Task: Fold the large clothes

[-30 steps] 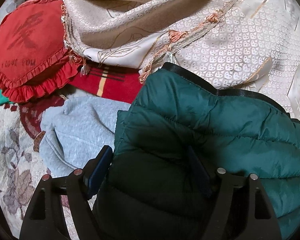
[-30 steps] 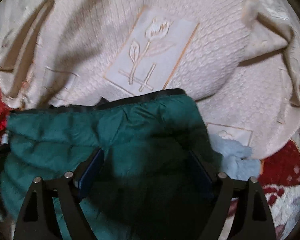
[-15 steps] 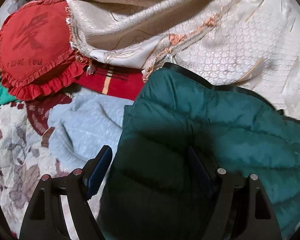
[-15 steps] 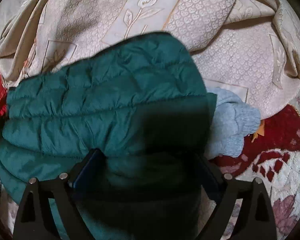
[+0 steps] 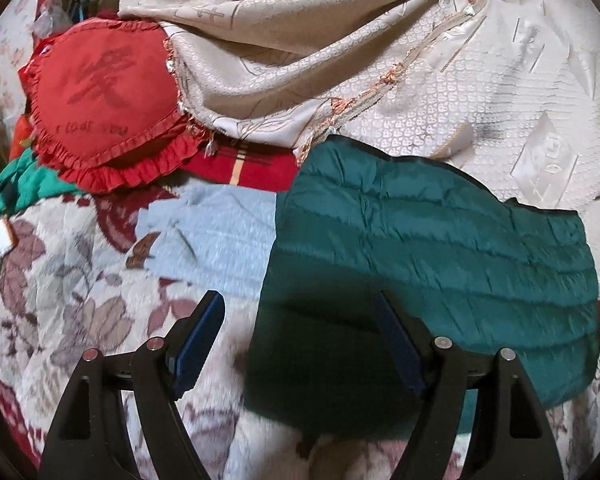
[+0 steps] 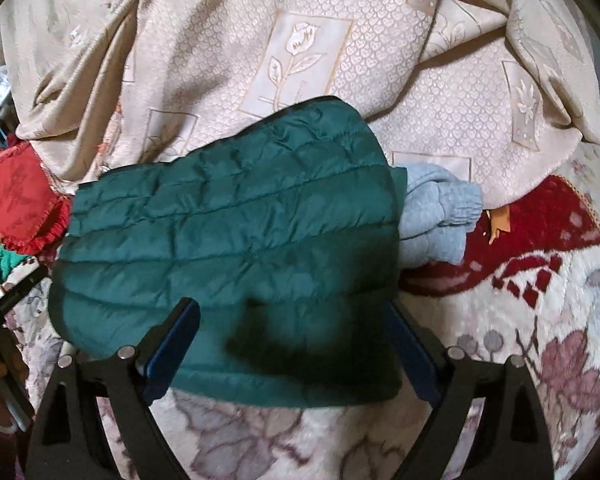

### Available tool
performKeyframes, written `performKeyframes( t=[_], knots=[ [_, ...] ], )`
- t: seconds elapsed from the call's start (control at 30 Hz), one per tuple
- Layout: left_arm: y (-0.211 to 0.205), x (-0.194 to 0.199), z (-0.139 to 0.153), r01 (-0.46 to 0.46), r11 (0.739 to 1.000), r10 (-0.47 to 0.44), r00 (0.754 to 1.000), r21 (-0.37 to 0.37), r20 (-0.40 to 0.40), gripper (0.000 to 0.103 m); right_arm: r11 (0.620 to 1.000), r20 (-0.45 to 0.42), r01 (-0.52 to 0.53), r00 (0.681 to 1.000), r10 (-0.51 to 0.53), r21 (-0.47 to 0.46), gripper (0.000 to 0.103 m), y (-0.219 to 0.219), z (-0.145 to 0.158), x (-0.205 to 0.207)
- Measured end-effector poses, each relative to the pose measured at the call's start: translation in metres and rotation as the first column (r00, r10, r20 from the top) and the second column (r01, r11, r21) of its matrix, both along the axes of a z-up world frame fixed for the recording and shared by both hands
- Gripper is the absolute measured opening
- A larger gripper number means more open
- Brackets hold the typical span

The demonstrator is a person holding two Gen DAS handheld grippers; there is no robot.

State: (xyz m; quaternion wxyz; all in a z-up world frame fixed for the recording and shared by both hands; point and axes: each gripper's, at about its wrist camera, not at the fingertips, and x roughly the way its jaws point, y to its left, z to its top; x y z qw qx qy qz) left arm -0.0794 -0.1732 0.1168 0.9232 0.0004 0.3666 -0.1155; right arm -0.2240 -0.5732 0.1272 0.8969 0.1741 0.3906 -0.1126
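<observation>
A: Drawing back from the green quilted jacket (image 5: 440,248) since the earlier frames, with more floral blanket (image 5: 60,280) showing below both grippers.

B: Confirming. Lying folded into a compact block on the floral blanket, far edge resting against the beige patterned bedspread (image 6: 340,80).

A: Reporting left gripper (image 5: 300,340): jaws standing wide, released, nothing clamped. Hovering over the jacket's near left corner, left finger above bare blanket, right finger above green fabric.

B: Reporting right gripper (image 6: 292,344): jaws spread wide, gripping nothing. Straddling the jacket's near edge, both fingers clear of the fabric as far as visible.

A: Noting surroundings. Lying partly under the jacket: grey sweatshirt (image 6: 440,216), cuff protruding at its right side in the right wrist view, body spreading out at its left side in the left wrist view.

B: Sitting beyond that, at upper left: red heart-shaped cushion (image 5: 100,92) with ruffled edge, touching the bedspread's fringe.
</observation>
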Motion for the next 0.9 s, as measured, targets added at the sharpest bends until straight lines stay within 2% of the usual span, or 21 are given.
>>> performKeyframes(
  t=[0.13, 0.23, 0.4, 0.57, 0.73, 0.9],
  knots=[
    [0.002, -0.007, -0.004, 0.005, 1.000, -0.005, 1.000, -0.002, -0.016, 0.061, 1.000, 0.018, -0.012, 1.000, 0.012, 0.010, 0.099, 0.012, 0.003, -0.007],
    [0.004, -0.006, -0.011, -0.004, 0.999, 0.003, 0.999, -0.037, -0.046, 0.061, 1.000, 0.030, -0.022, 0.999, 0.022, 0.018, 0.100, 0.017, 0.001, -0.005],
    [0.001, 0.003, -0.030, -0.026, 0.998, 0.021, 0.996, -0.057, -0.087, 0.061, 0.999, 0.076, -0.010, 0.997, 0.007, 0.041, 0.100, 0.015, -0.018, 0.001],
    [0.001, 0.015, -0.040, -0.053, 0.994, 0.042, 0.993, -0.097, -0.108, 0.061, 0.998, 0.076, -0.018, 0.997, 0.022, -0.062, 0.100, 0.014, -0.032, 0.007],
    [-0.010, 0.023, -0.043, -0.045, 0.996, 0.037, 0.994, -0.081, -0.098, 0.061, 0.996, 0.090, -0.025, 0.995, 0.032, -0.082, 0.101, 0.010, -0.033, 0.016],
    [-0.011, 0.025, -0.045, -0.046, 0.996, 0.038, 0.994, -0.080, -0.099, 0.063, 0.992, 0.062, -0.047, 0.997, 0.055, -0.119, 0.103, 0.014, -0.041, 0.027]
  ],
)
